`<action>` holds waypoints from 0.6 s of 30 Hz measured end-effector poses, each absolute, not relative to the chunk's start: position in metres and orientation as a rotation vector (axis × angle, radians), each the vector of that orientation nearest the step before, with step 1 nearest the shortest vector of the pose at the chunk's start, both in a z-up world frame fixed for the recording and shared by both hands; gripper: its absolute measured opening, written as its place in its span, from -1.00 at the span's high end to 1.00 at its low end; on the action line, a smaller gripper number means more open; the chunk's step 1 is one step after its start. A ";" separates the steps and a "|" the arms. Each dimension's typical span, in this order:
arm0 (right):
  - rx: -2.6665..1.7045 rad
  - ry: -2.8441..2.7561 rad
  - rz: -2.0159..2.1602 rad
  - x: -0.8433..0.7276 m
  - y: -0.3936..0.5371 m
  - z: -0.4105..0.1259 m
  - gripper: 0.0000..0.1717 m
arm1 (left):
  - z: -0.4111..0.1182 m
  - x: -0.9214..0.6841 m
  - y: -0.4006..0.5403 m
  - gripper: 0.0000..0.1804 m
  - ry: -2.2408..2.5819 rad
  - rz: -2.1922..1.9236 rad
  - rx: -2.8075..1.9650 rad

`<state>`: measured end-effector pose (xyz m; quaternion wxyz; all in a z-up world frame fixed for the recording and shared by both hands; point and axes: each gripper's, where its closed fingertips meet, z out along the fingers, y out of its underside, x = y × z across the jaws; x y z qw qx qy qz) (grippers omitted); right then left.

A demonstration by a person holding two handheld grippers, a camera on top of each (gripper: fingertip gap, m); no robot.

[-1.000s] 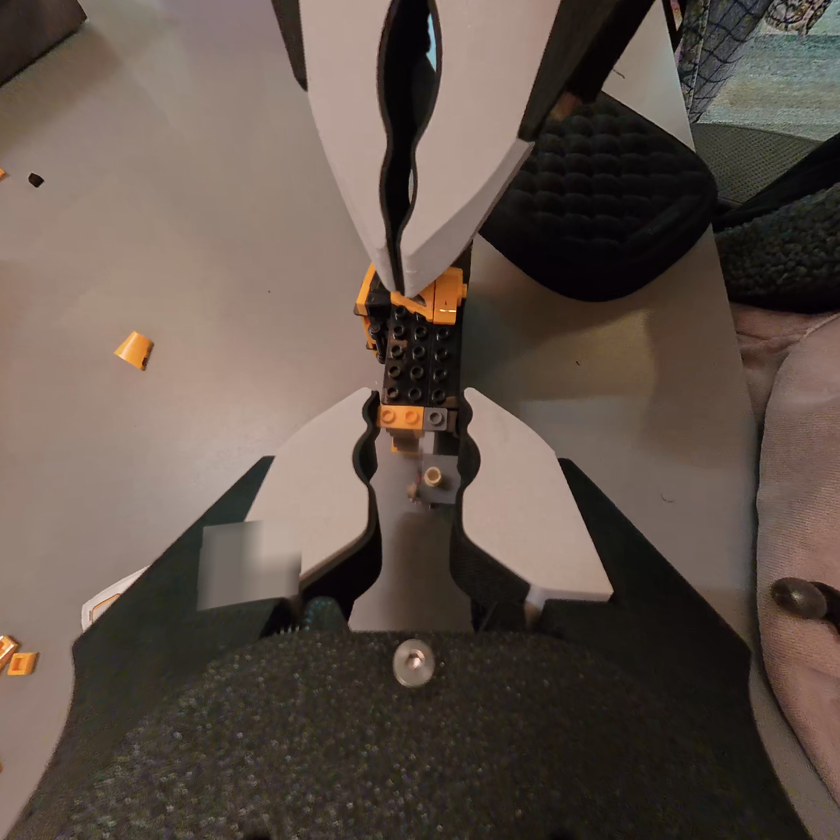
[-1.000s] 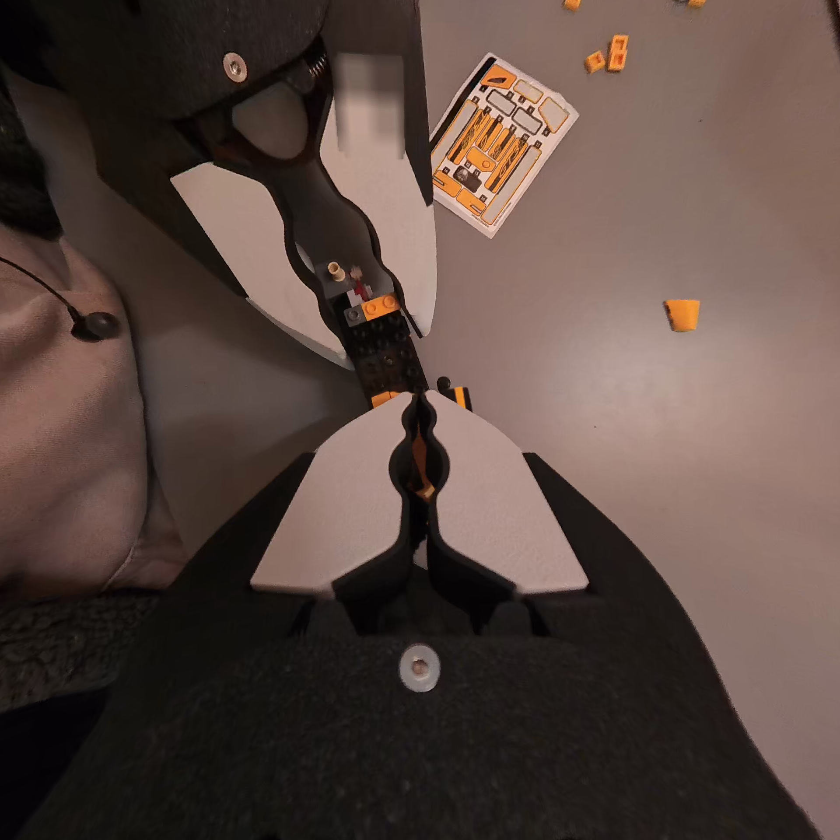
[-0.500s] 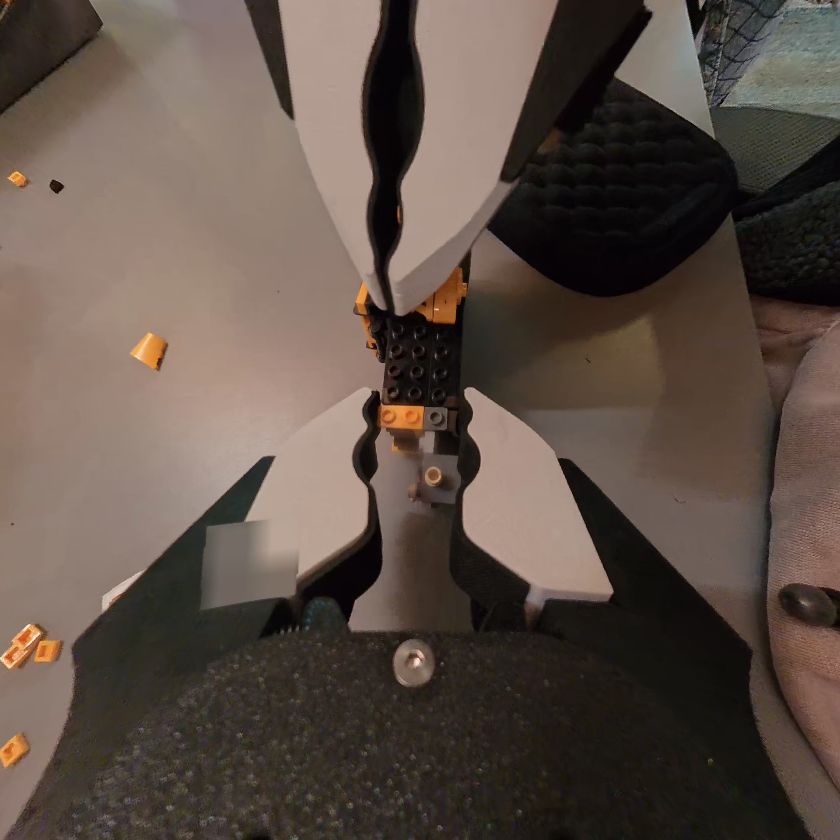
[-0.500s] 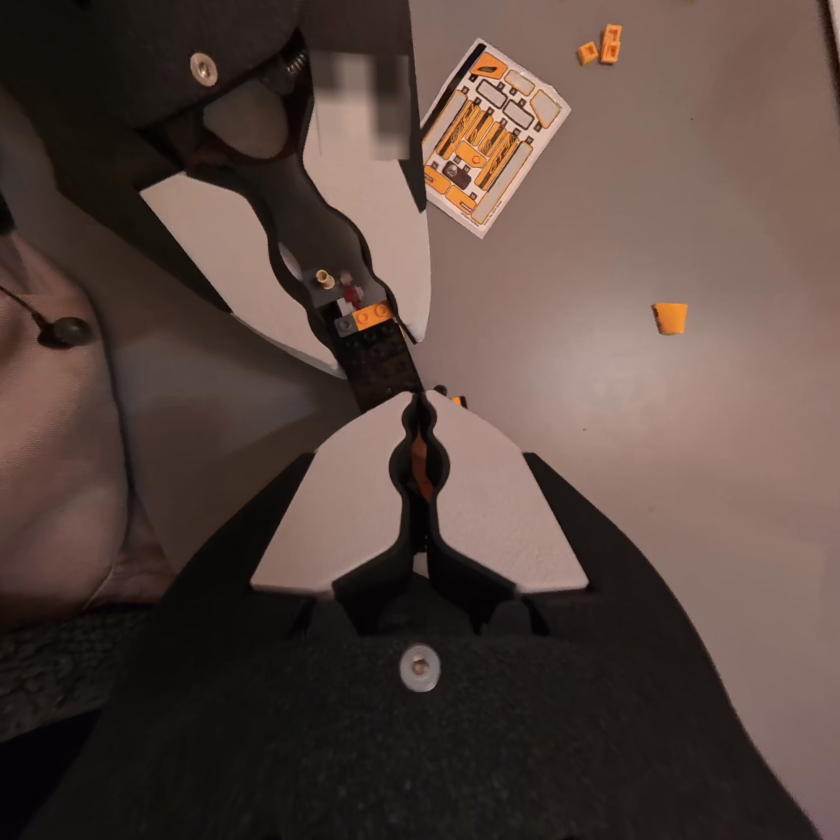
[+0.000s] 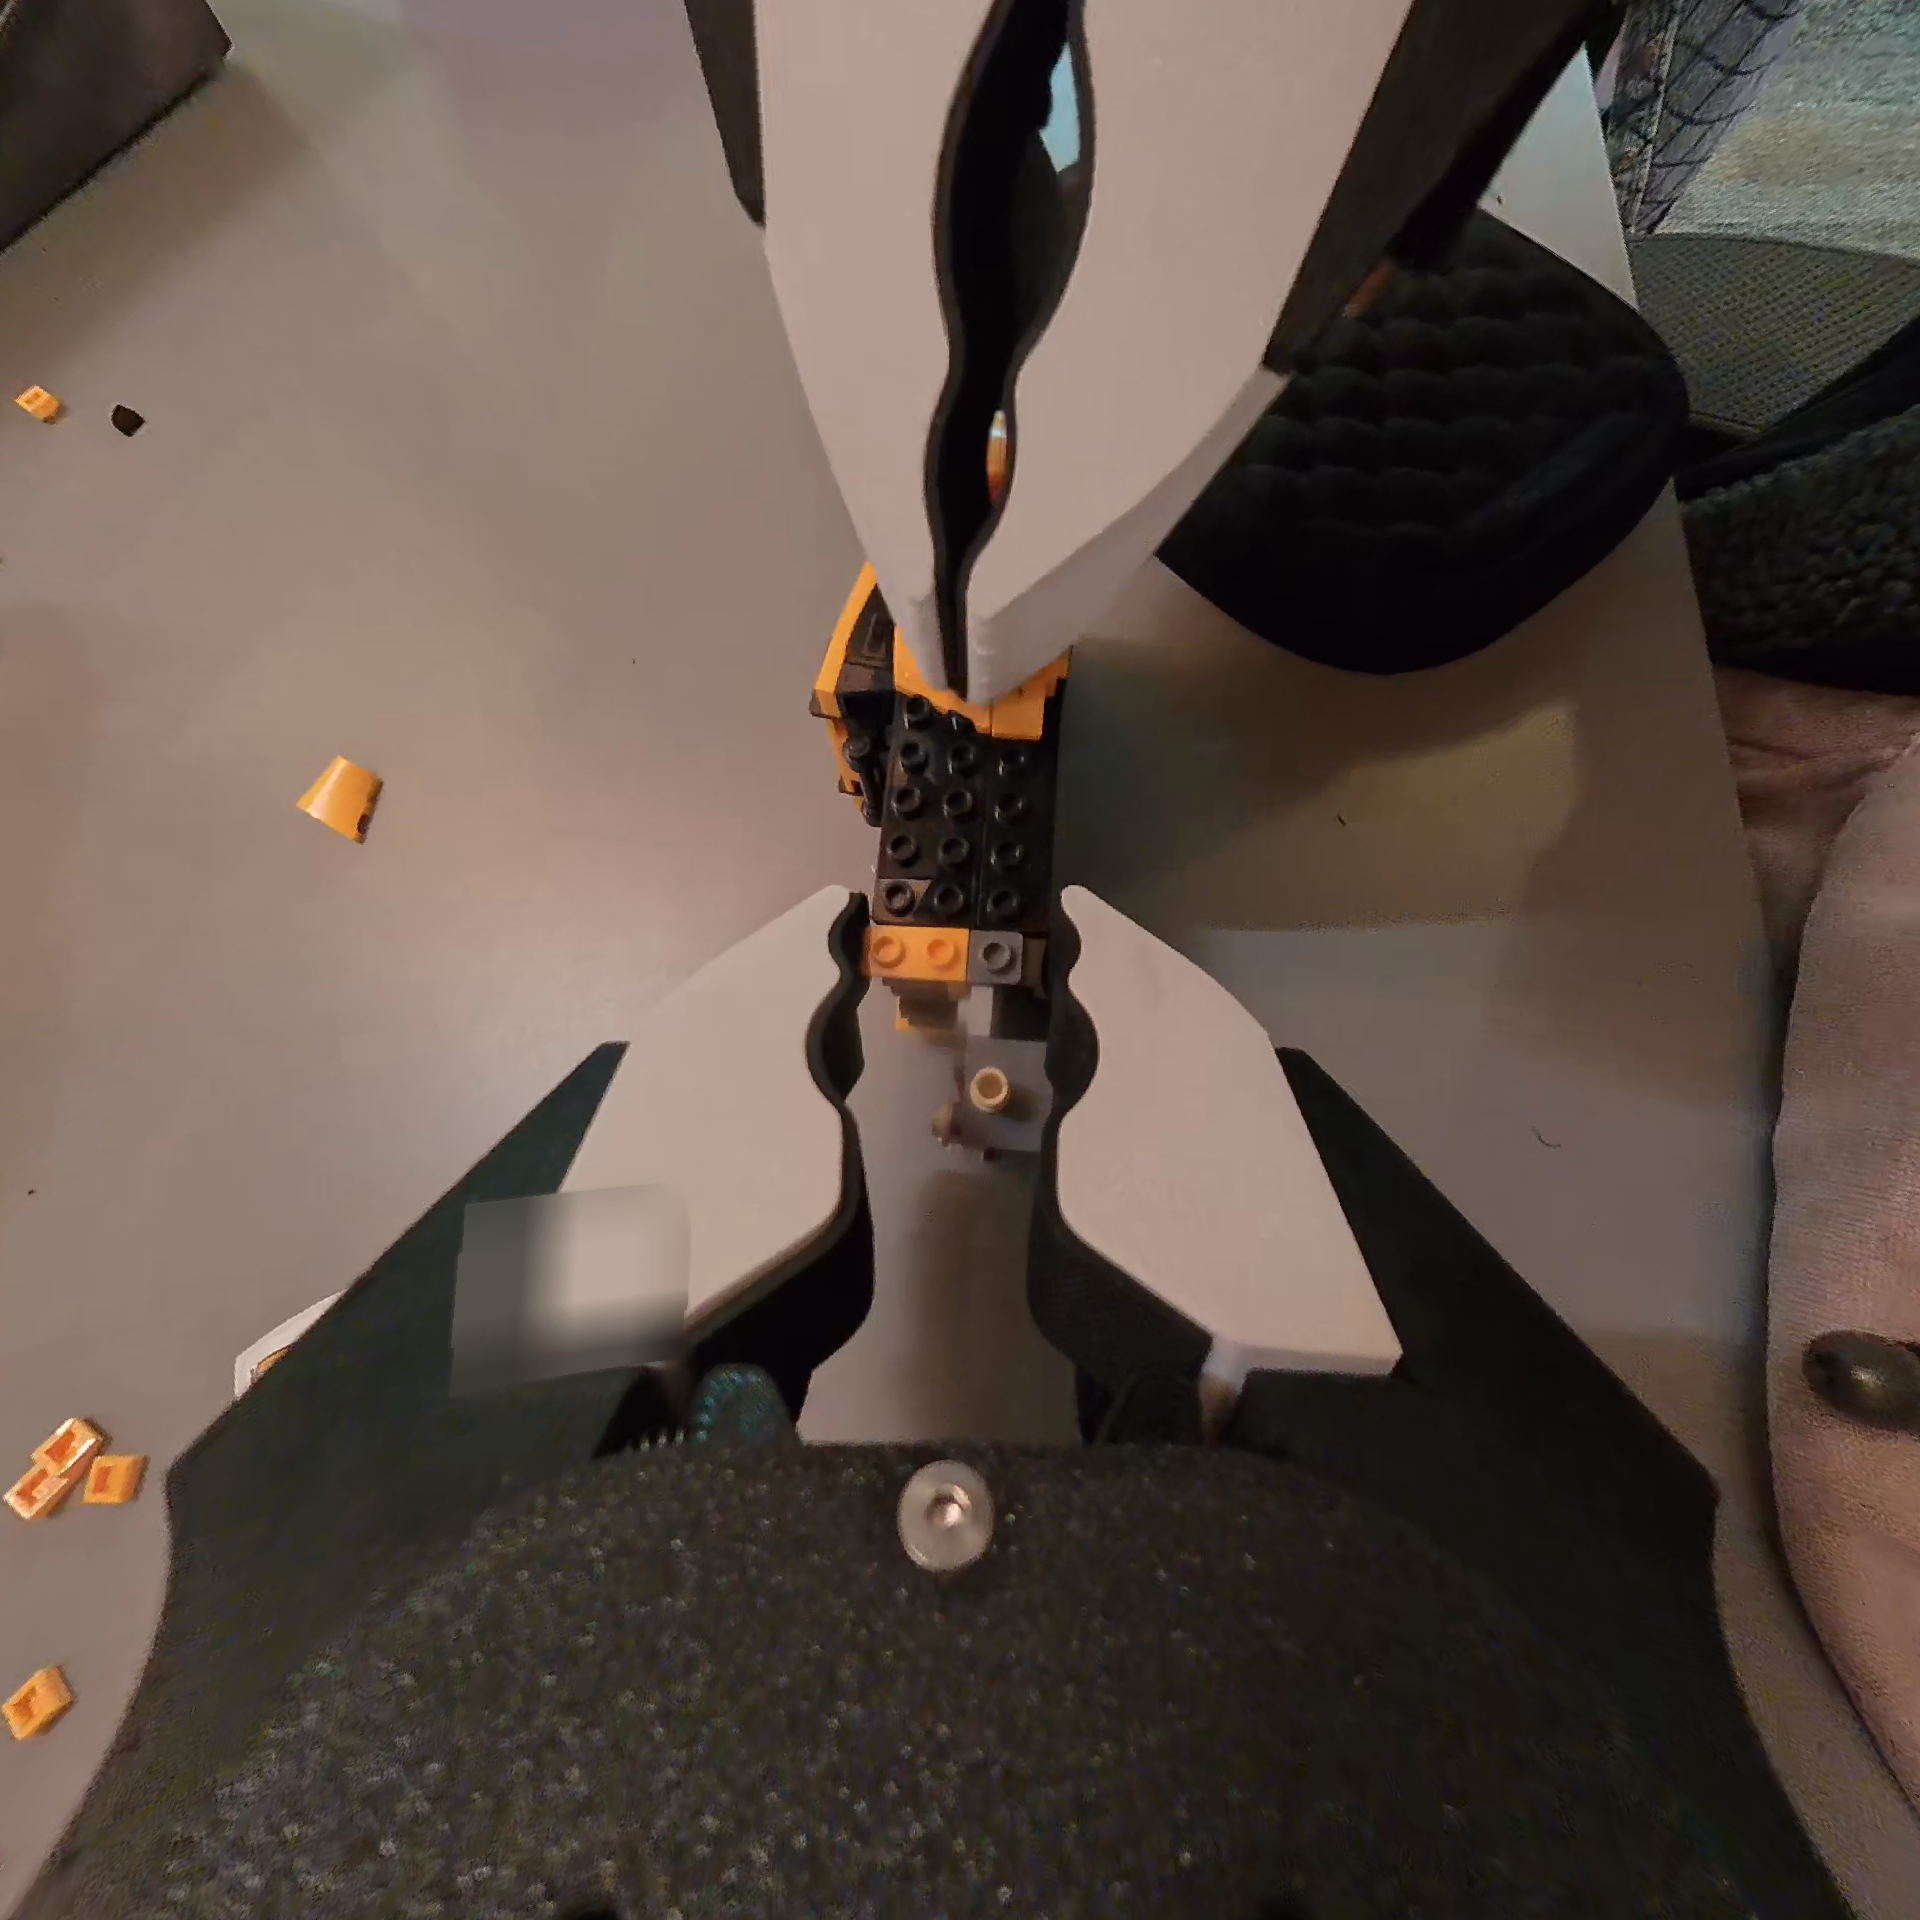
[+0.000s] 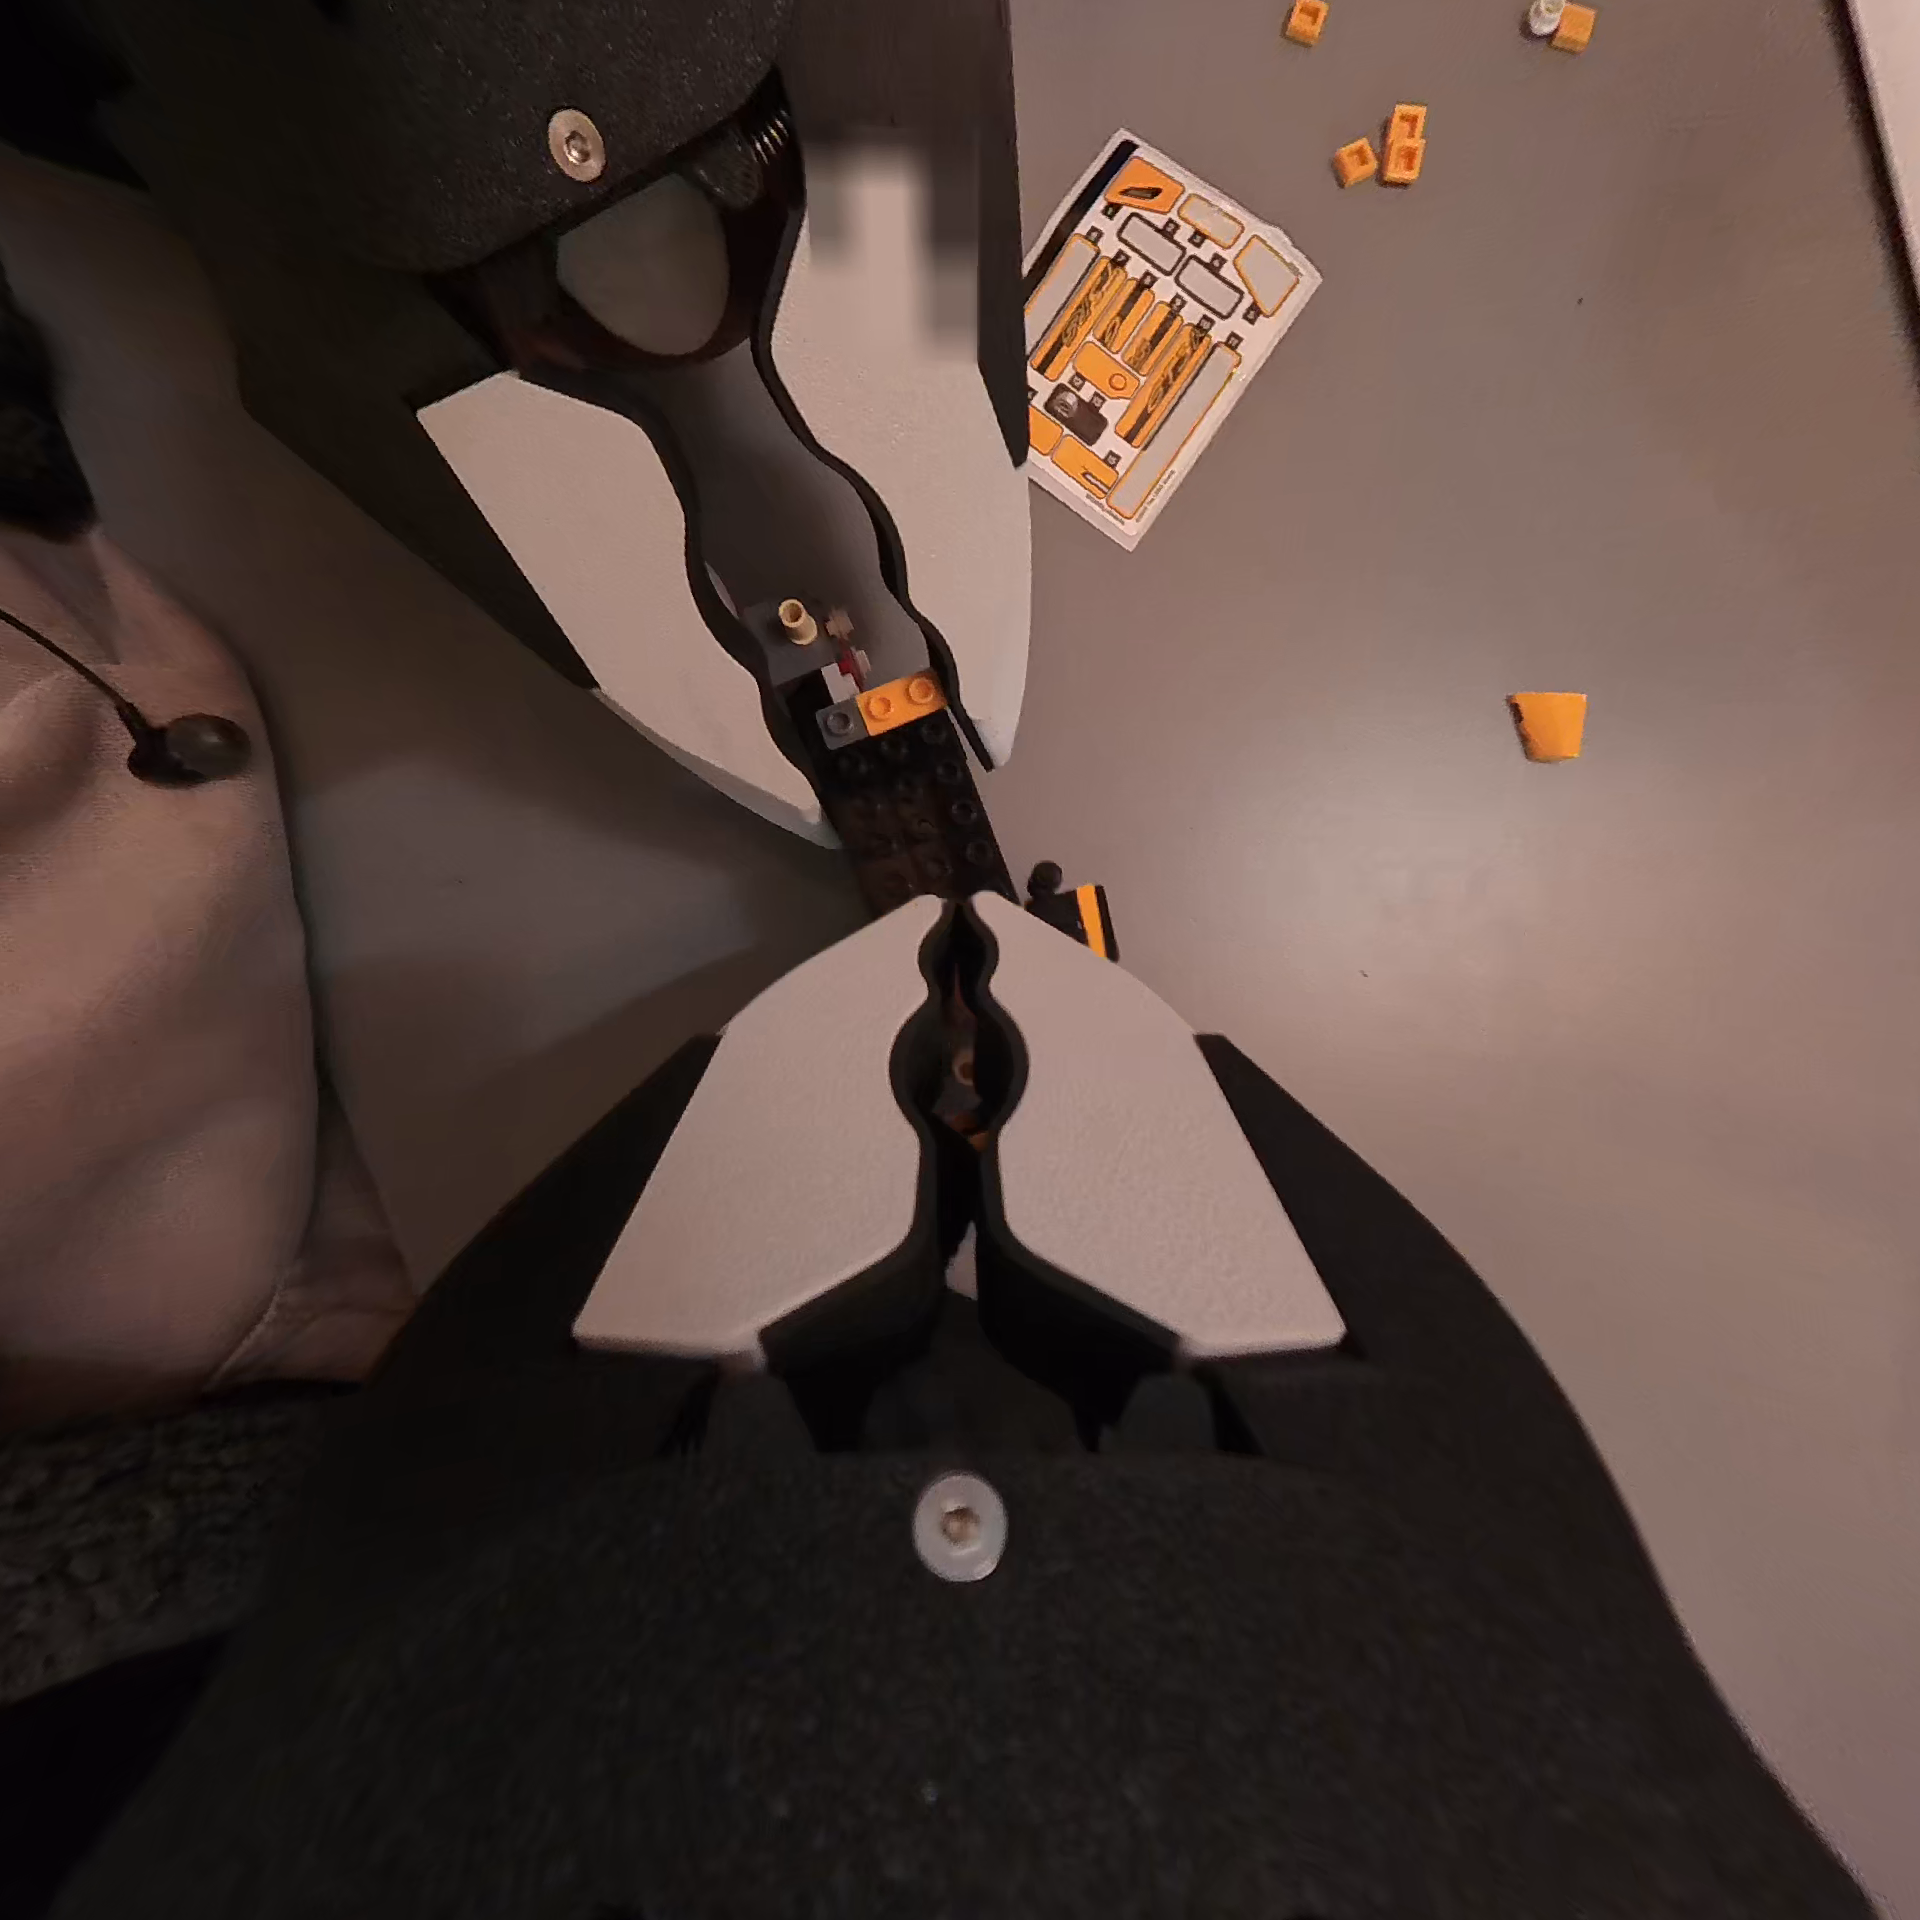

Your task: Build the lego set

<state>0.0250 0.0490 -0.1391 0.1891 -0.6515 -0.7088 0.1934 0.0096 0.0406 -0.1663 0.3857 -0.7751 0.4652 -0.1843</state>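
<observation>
My left gripper (image 5: 956, 909) is shut on a black and orange brick model (image 5: 961, 821), with a pad against each side of its near end. The model juts forward over the grey table (image 5: 468, 582). My right gripper (image 5: 961, 665) comes in from the far side with its fingers shut, and its tips rest on the orange part at the model's far end. In the right wrist view my right gripper (image 6: 956, 906) is shut tip to tip over the model (image 6: 904, 810). A small orange bit shows in the hollow between its fingers; I cannot tell what it is.
An orange sloped piece (image 5: 338, 798) lies to the left on the table, also in the right wrist view (image 6: 1548, 725). A sticker sheet (image 6: 1153, 343) and small orange bricks (image 6: 1387, 145) lie beyond. A black quilted pouch (image 5: 1434, 447) and pinkish cloth (image 5: 1849, 1039) are at the right. The tips of both grippers are at nearly the same place. The orange sloped piece (image 5: 338, 798) is about equally far from each gripper, around 15 cm. Seen from the right wrist view (image 6: 1547, 719) as well.
Both grippers shifted slightly over the table with the model between them. The left grasp and the shut right fingers stay the same.
</observation>
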 end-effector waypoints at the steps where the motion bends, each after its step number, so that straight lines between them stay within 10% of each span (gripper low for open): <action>1: -1.826 -1.996 0.546 0.023 0.048 -0.140 1.00 | -0.166 0.010 0.041 0.65 1.185 -0.466 -1.973; 18: -1.807 -1.957 0.607 0.024 0.048 -0.140 1.00 | -0.166 0.011 0.039 0.65 1.192 -0.474 -1.970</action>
